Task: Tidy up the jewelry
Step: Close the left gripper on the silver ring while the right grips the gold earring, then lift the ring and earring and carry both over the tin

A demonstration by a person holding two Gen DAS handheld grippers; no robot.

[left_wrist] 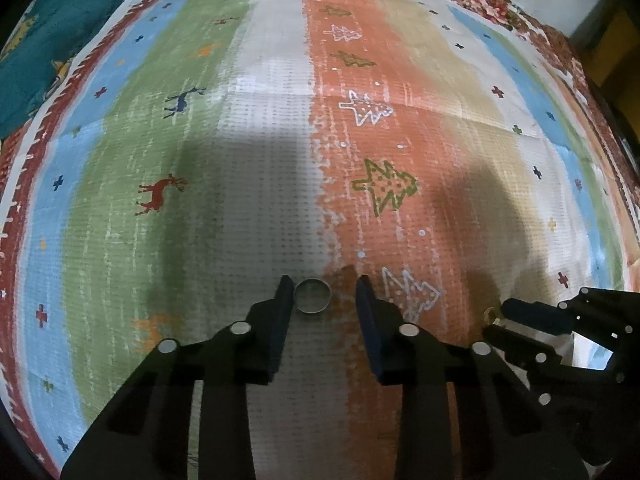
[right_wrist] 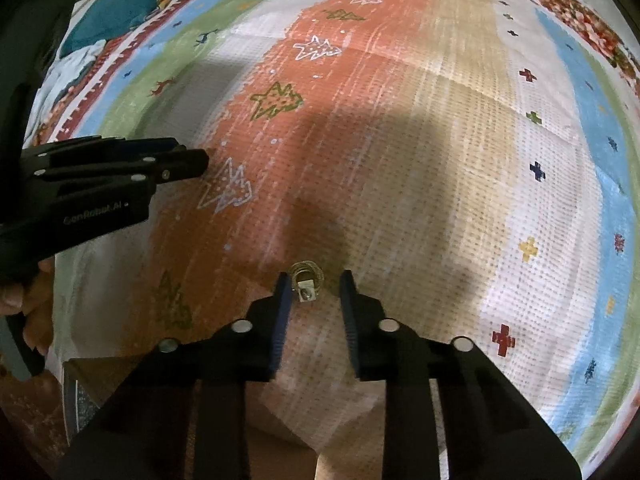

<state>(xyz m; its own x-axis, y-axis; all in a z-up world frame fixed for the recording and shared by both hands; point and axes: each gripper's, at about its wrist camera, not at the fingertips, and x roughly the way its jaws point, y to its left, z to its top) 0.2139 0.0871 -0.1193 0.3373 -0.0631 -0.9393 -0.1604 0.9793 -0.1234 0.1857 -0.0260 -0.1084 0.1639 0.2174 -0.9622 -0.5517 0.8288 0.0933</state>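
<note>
A plain silver ring [left_wrist: 313,297] lies flat on the striped cloth [left_wrist: 260,140], between the fingers of my left gripper [left_wrist: 325,286]. It touches the left finger and a gap shows on its right side, so the jaws stand open around it. A small gold piece with a coiled chain [right_wrist: 305,281] lies between the fingers of my right gripper [right_wrist: 315,280], against the left finger and clear of the right one. Both grippers point steeply down, side by side. The right gripper [left_wrist: 496,320] shows at the lower right of the left wrist view, the left gripper [right_wrist: 192,156] at the left of the right wrist view.
The cloth [right_wrist: 400,120] carries coloured stripes with deer and tree prints. A teal fabric [left_wrist: 60,32] lies bunched at its far left corner. A person's hand [right_wrist: 24,300] grips the left tool. The cloth's near edge hangs over brown flooring [right_wrist: 280,452].
</note>
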